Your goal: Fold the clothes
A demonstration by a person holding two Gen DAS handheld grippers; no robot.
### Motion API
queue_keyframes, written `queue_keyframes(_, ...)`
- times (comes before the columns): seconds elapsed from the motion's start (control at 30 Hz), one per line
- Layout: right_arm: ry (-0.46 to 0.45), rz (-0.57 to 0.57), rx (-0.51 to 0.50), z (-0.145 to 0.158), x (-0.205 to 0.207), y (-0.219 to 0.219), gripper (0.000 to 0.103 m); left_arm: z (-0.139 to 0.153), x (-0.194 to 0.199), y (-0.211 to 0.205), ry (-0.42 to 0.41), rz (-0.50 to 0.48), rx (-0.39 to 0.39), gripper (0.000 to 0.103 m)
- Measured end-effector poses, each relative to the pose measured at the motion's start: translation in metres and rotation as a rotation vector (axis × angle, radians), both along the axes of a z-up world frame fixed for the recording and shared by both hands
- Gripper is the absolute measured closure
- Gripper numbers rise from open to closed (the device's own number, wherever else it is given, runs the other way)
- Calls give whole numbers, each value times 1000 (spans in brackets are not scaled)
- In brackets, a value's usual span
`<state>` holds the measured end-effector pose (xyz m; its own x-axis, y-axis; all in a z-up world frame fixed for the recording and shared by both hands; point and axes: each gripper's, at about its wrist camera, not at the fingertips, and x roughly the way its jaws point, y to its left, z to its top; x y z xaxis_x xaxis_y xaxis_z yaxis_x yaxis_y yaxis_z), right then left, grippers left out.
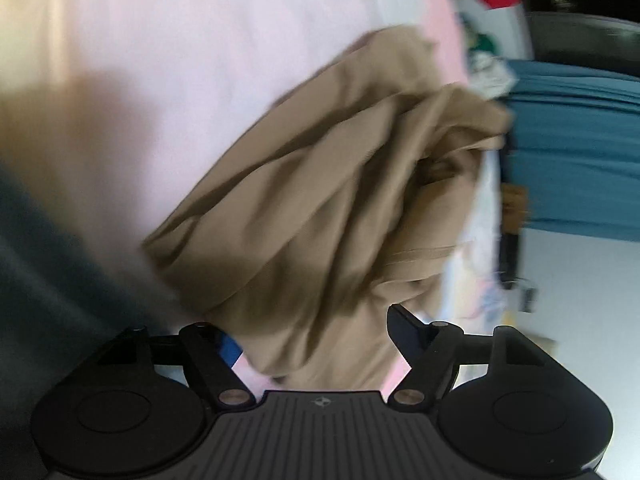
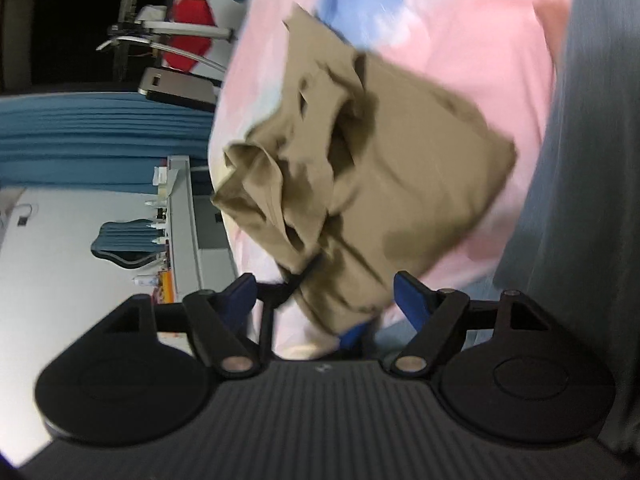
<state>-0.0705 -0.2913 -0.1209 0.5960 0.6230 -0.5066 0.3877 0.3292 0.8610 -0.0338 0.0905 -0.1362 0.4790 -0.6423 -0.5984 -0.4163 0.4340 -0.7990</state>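
A tan garment [image 1: 320, 200] lies bunched and creased on a pink bedsheet [image 1: 168, 60]. It also shows in the right wrist view [image 2: 384, 168], crumpled with one flat squared corner at the right. My left gripper [image 1: 316, 332] is open, its fingers spread on either side of the garment's near edge. My right gripper [image 2: 324, 296] is open, with the garment's lower end hanging between its blue fingertips [image 2: 412, 300]. The other gripper's dark finger [image 2: 292, 288] shows under the cloth. Both views are blurred.
The pink sheet [image 2: 460, 20] has blue patches at its far end. A dark grey cloth [image 2: 580, 160] lies along the bed's right side. A teal curtain [image 1: 572, 148], a white wall and cluttered shelves [image 2: 176, 216] stand beyond the bed edge.
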Motion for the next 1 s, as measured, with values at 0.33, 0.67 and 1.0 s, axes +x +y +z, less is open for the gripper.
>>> queue_keyframes(0.33,83,-80,18,-42,15,31,25,14,2,27,-239,46,-180,32)
queue_keyframes(0.67,-87,-311,-160,-29,16,11,88,-11,-2,9,-138,21,-75,30)
queue_keyframes(1.0,-181,-309,-142,2,24,5,91,-2,-6,9,-170,82,-17,70)
